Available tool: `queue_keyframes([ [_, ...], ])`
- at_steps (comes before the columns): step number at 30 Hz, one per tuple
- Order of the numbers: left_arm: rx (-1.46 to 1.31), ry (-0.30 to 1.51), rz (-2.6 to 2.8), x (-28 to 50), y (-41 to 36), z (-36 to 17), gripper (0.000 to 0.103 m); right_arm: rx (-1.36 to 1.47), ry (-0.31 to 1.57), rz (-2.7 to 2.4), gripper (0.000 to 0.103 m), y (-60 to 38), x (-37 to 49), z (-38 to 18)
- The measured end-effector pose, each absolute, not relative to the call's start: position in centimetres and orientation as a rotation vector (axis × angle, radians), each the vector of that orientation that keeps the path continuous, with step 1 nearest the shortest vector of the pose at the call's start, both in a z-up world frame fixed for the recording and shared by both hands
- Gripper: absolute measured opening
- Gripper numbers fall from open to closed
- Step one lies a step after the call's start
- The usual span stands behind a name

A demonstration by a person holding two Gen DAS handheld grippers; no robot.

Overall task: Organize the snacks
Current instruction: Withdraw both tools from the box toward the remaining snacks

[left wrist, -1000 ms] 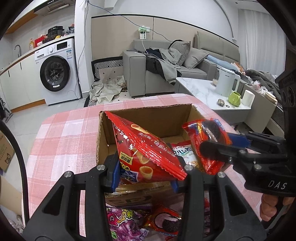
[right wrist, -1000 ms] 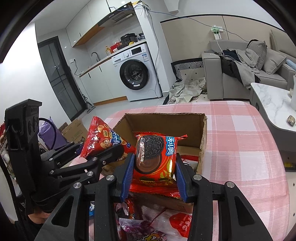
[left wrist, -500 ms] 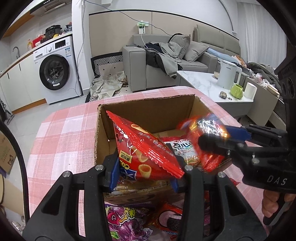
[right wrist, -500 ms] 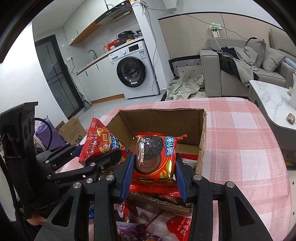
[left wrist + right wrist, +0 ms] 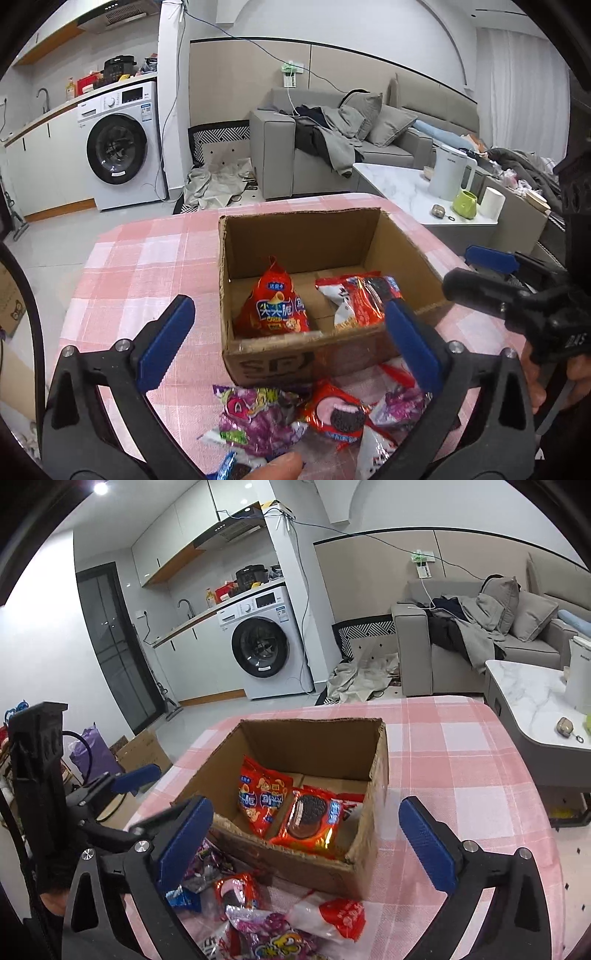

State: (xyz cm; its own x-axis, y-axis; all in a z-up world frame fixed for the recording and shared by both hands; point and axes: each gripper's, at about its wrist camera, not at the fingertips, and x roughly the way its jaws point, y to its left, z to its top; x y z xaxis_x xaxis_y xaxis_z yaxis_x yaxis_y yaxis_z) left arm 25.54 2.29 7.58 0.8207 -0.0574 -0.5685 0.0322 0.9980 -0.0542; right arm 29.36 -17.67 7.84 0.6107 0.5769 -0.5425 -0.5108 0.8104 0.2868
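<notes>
Both tools are released and hold nothing: the left hand-held gripper (image 5: 288, 339) and the right hand-held gripper (image 5: 306, 834) stand with their blue pads spread wide, just short of the near wall of the cardboard box (image 5: 306, 354). Inside the box, ahead of both, lie a red cone-snack bag (image 5: 271, 310) and a red sandwich-cookie pack (image 5: 310, 816). Loose snacks lie on the pink checked table (image 5: 461, 775) under the grippers: a purple candy bag (image 5: 255, 417) and another cookie pack (image 5: 338, 415).

Risks, as I judge them: a reach for the pile could catch the box's near wall and shove the light box along the table; the slick, puffy wrappers could slip or burst under a hard pinch; the 2 grippers sit near each other and could collide over the same packet.

Readable writing: "DAS" on the right gripper's body in the left view, and partial letters "SP" on the box front. Chinese characters on the cone-snack bag are too distorted to read surely.
</notes>
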Motion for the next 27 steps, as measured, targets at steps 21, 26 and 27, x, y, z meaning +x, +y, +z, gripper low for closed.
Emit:
queue_keyframes([
  [21, -0.053, 0.592, 0.005, 15.0, 5.5, 7.0, 0.103, 0.077, 0.695, 0.617, 0.103, -19.8, 22.6, 5.8],
  [26, -0.076, 0.608, 0.018, 14.1, 6.3, 6.1, 0.103, 0.047, 0.716, 0.606, 0.103, -19.6, 21.5, 4.4],
  [27, -0.078, 0.616, 0.020, 14.0, 6.4, 5.8, 0.103, 0.044, 0.718, 0.607, 0.103, -19.6, 21.4, 4.2],
])
